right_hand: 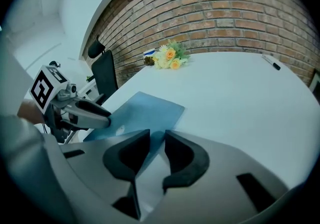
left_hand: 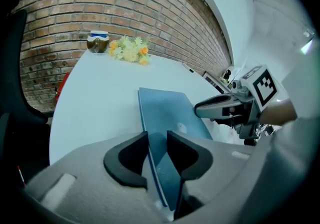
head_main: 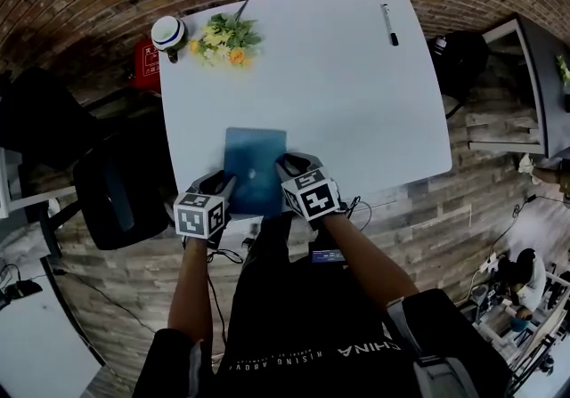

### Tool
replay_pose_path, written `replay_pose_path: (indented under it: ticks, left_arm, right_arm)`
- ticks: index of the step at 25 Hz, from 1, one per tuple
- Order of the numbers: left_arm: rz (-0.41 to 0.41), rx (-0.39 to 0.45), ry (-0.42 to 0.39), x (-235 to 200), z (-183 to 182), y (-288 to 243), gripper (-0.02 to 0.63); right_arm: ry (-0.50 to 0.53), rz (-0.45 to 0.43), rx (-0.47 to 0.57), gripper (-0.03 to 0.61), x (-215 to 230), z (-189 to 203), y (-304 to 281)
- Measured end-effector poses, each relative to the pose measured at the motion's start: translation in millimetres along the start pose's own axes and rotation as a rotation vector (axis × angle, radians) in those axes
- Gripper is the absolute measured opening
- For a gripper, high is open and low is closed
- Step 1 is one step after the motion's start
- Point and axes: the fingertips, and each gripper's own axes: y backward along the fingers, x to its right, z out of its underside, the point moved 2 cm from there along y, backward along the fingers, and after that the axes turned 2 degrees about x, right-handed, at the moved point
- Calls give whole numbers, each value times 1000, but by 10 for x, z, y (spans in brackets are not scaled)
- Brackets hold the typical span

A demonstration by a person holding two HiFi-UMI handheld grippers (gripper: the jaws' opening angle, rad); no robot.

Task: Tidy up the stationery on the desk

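Observation:
A blue notebook [head_main: 254, 165] lies at the near edge of the white desk [head_main: 356, 102]. My left gripper [head_main: 227, 184] holds its near left corner and my right gripper [head_main: 287, 166] its near right corner. In the left gripper view the notebook [left_hand: 170, 113] runs in between the dark pads of the left gripper [left_hand: 157, 140], which press on it. In the right gripper view the notebook [right_hand: 142, 110] likewise fills the gap of the right gripper [right_hand: 156, 140]. A black marker pen [head_main: 390, 24] lies at the far right of the desk.
A bunch of yellow and white flowers [head_main: 223, 40] and a lidded jar [head_main: 168, 33] stand at the desk's far left corner. A black office chair [head_main: 120, 200] is left of the desk, a red object [head_main: 145, 62] behind it. A brick wall [left_hand: 125, 12] rises beyond.

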Motion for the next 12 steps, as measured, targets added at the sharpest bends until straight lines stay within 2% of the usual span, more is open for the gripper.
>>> replay_pose_path:
  ticks: [12]
  left_arm:
    - [36,0,11,701,-374,-611,126]
  right_arm:
    - [0,85,19,94,992,-197,251]
